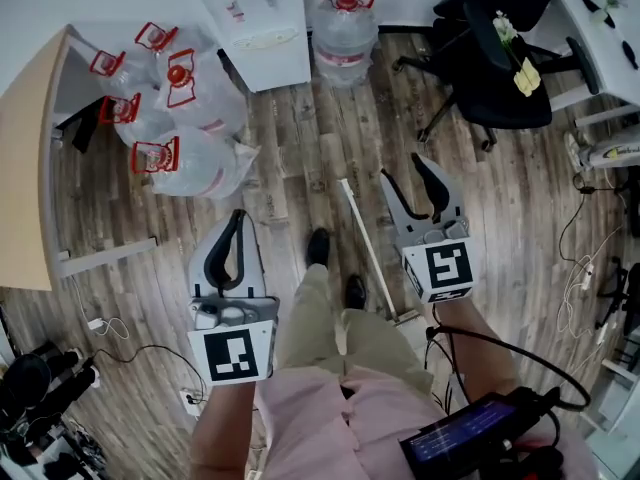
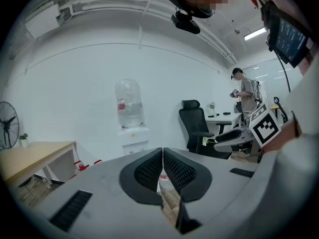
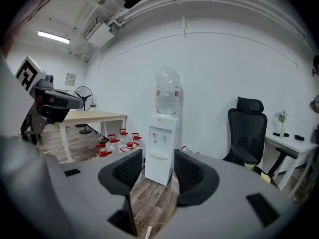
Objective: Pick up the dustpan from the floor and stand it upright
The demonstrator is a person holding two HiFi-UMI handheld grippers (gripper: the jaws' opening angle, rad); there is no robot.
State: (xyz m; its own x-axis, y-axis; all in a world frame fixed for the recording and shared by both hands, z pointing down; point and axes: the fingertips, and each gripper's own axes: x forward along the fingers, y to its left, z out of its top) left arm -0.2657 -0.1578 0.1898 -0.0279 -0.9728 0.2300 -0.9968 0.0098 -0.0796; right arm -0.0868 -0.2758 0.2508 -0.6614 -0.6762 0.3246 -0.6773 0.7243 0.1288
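Note:
The dustpan's long white handle (image 1: 368,243) lies flat on the wooden floor and runs from the middle of the head view down to a pale foot (image 1: 405,317) beside the person's leg; the pan itself is hidden. My right gripper (image 1: 403,168) hangs just right of the handle's upper part, jaws open and empty, and is not touching it. My left gripper (image 1: 238,218) is held to the left of the person's shoes (image 1: 318,246), jaws shut with nothing between them. The left gripper view shows the pads (image 2: 149,169) pressed together; in the right gripper view the pads (image 3: 128,170) stand apart.
A white water dispenser (image 1: 255,18) stands against the far wall, with several big water bottles (image 1: 180,118) piled left of it. A black office chair (image 1: 495,58) is at the upper right, a wooden desk (image 1: 30,168) at the left. Cables (image 1: 590,268) trail along the right.

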